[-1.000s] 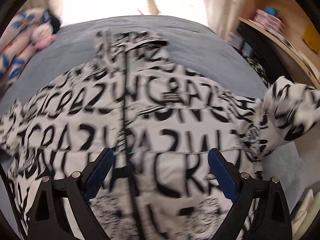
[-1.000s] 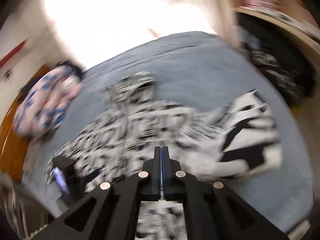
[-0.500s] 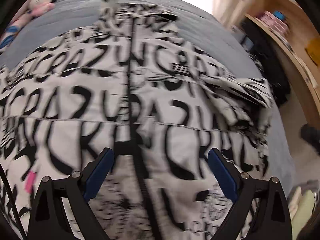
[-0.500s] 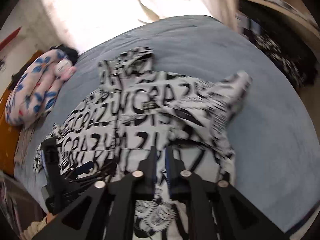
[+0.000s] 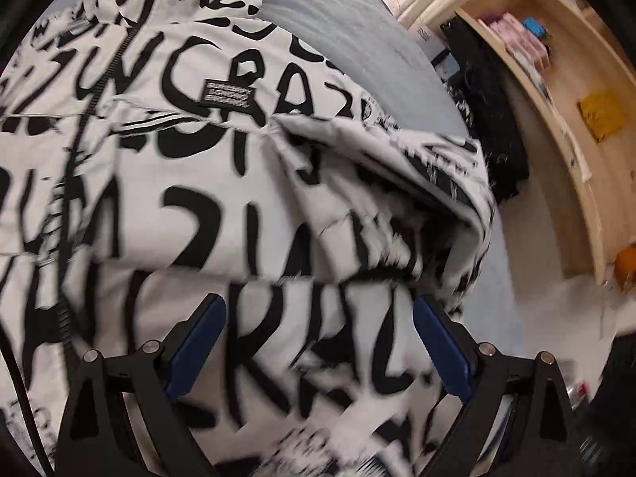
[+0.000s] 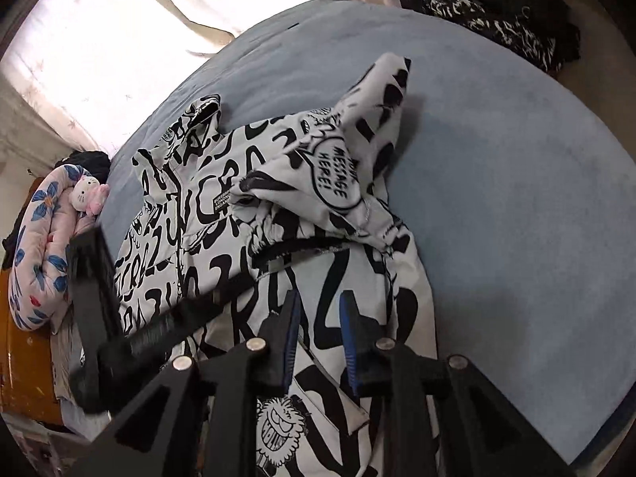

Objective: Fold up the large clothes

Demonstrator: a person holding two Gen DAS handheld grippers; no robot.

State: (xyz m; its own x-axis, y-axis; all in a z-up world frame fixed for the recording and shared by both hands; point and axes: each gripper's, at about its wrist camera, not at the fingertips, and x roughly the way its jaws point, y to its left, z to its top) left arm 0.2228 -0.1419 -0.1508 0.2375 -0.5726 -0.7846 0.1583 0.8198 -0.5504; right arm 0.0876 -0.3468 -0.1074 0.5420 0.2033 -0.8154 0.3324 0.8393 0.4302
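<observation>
Left wrist view: the left gripper [image 5: 318, 338] hangs with jaws wide over a puffy white jacket [image 5: 190, 183] — bold black lettering, its sleeve folded across the front.

Right wrist view: the right gripper [image 6: 318, 330] stands narrowly parted, empty, above the jacket [image 6: 222, 238] spread on a soft blue bed [image 6: 516, 206] — floral pillow [image 6: 35, 246] far left.

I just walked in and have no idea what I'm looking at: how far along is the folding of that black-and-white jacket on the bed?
Early on. Done: one sleeve lies folded in over the jacket's front. In hand: nothing; the right gripper is slightly open and the left gripper wide open, both above the fabric. Left: the body is spread full length on the blue bed, collar unfolded, so the main folds remain.
</observation>
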